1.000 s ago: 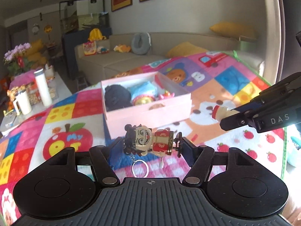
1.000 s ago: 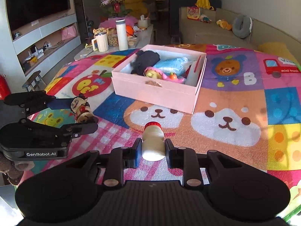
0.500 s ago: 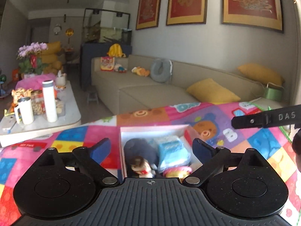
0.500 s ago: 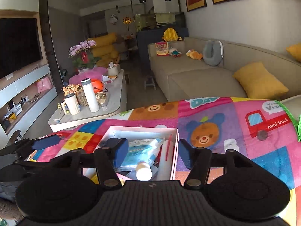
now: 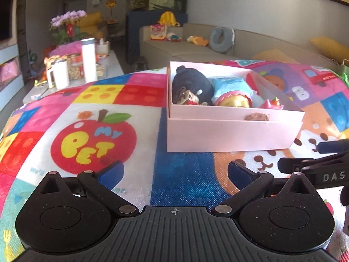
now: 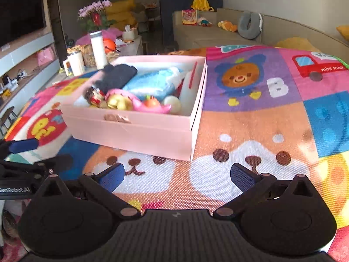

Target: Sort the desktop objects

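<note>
A pink box (image 5: pixel 229 135) stands on the colourful play mat (image 5: pixel 93 118); it also shows in the right wrist view (image 6: pixel 130 135). Inside lie a black plush (image 5: pixel 192 83), a blue pack (image 5: pixel 231 85), a gold ball toy (image 5: pixel 234 102), the small doll figure (image 5: pixel 188 97) at the near left corner, and the white bottle (image 6: pixel 173 103) near the right wall. My left gripper (image 5: pixel 175 172) is open and empty above the mat, in front of the box. My right gripper (image 6: pixel 176 174) is open and empty, also in front of the box.
A low table with a white flask (image 5: pixel 88 60), mugs and jars stands beyond the mat at the left. A beige sofa (image 5: pixel 196 48) with cushions runs along the back wall. The right gripper (image 5: pixel 316 163) shows at the right edge of the left wrist view.
A second ago my left gripper held the doll and my right held the bottle. Both were let go over the box and lie in it. Both grippers have drawn back, open.
</note>
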A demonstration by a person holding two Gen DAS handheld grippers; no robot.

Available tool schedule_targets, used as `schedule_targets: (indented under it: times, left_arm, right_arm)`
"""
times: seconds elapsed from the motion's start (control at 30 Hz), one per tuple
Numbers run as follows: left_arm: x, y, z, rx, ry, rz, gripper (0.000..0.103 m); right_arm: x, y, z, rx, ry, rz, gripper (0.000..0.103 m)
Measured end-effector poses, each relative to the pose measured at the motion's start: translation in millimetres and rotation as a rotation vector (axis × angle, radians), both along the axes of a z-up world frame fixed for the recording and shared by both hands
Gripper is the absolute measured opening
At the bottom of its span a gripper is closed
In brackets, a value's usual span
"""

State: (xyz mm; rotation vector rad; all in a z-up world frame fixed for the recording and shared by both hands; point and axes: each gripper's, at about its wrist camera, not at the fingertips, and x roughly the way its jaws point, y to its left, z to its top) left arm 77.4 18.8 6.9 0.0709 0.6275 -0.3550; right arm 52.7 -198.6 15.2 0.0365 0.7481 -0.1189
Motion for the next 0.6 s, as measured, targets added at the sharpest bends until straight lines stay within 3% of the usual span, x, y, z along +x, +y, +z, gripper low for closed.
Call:
schedule_targets:
  times: [0.07, 0.2, 0.6]
  left_arm:
    - [1.6, -3.5, -5.2, 0.019, 0.000, 0.006, 0.103]
    - [6.9, -8.5, -8.2, 0.057, 0.024, 0.067, 0.103]
    - [9.2, -10.7, -11.7, 0.068, 0.049, 0.064, 0.103]
  right_arm:
    - [7.4, 4.9, -12.3, -0.038, 0.023, -0.006, 0.103]
    - [15.4, 2.9, -13.9, -0.017, 0.030, 0.002, 0.103]
    - [12.8, 5.3, -20.0, 0.001, -0.049, -0.054, 0.103]
